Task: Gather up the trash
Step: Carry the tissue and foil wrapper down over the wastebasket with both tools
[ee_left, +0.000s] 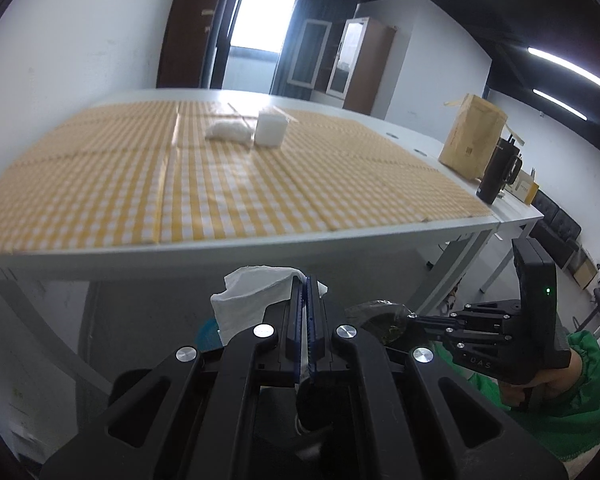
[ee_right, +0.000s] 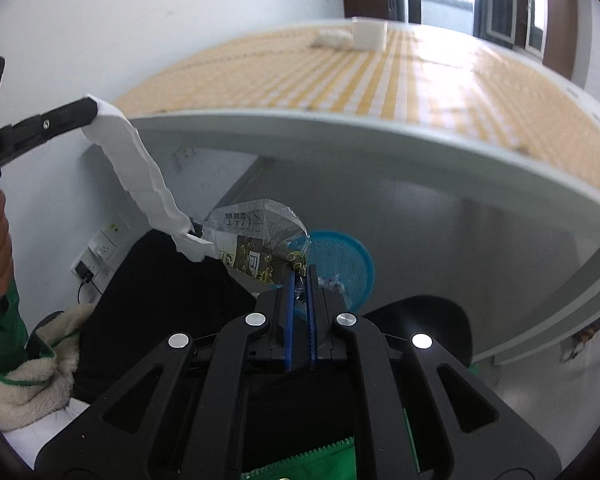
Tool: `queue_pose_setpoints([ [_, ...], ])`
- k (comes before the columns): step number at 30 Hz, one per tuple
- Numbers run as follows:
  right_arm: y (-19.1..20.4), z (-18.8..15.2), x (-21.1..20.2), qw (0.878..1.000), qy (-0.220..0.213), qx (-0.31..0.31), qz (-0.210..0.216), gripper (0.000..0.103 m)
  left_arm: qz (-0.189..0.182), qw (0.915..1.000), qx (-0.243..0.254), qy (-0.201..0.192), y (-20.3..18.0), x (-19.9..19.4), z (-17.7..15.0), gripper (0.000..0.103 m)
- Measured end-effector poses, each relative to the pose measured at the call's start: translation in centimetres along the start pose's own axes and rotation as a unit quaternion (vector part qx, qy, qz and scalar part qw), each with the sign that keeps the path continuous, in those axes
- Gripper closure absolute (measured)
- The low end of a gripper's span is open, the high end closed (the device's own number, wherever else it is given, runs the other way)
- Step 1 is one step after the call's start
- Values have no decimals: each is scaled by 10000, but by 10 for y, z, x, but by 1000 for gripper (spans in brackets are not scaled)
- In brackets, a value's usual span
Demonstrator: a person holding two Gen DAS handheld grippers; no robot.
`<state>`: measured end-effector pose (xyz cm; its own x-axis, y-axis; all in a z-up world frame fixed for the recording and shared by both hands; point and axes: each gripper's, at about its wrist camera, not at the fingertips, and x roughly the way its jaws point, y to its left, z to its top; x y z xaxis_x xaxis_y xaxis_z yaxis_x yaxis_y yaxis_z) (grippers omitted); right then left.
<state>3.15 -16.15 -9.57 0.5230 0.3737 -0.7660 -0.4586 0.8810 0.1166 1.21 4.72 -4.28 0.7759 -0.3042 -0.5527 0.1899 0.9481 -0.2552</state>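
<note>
My left gripper [ee_left: 306, 282] is shut on a white paper tissue [ee_left: 252, 300], held below the table's front edge; from the right wrist view the tissue [ee_right: 140, 172] hangs down from it [ee_right: 94, 110]. My right gripper [ee_right: 300, 274] is shut on a clear plastic wrapper with dark print [ee_right: 256, 240], held above a blue mesh waste basket [ee_right: 340, 264] on the floor. In the left wrist view the right gripper [ee_left: 414, 317] holds the wrapper [ee_left: 380, 318] just right of my left fingers.
A table with a yellow checked cloth [ee_left: 220, 176] carries a white box [ee_left: 270, 130] and a crumpled white wad [ee_left: 228, 130]. A brown paper bag [ee_left: 470, 136] and a dark mug [ee_left: 498, 176] stand at its right end. A wall socket [ee_right: 96, 256] is at the left.
</note>
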Motion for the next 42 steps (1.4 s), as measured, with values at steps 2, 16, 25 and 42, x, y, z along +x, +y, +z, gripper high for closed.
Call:
queue_pose_setpoints([
  [2, -2, -2, 18, 9999, 141, 91, -7, 98, -14, 9999, -47, 120, 6, 16, -9, 102],
  [16, -24, -20, 125, 9938, 796, 750, -204, 98, 133, 9961, -782, 387, 52, 100, -65, 102],
  [25, -32, -22, 179, 9878, 1181, 993, -210, 98, 415, 9876, -1337, 707, 79, 153, -91, 102],
  [42, -52, -12, 283, 9719, 1977, 1159, -541, 98, 794, 9570, -2360, 1489, 134, 261, -102, 102],
])
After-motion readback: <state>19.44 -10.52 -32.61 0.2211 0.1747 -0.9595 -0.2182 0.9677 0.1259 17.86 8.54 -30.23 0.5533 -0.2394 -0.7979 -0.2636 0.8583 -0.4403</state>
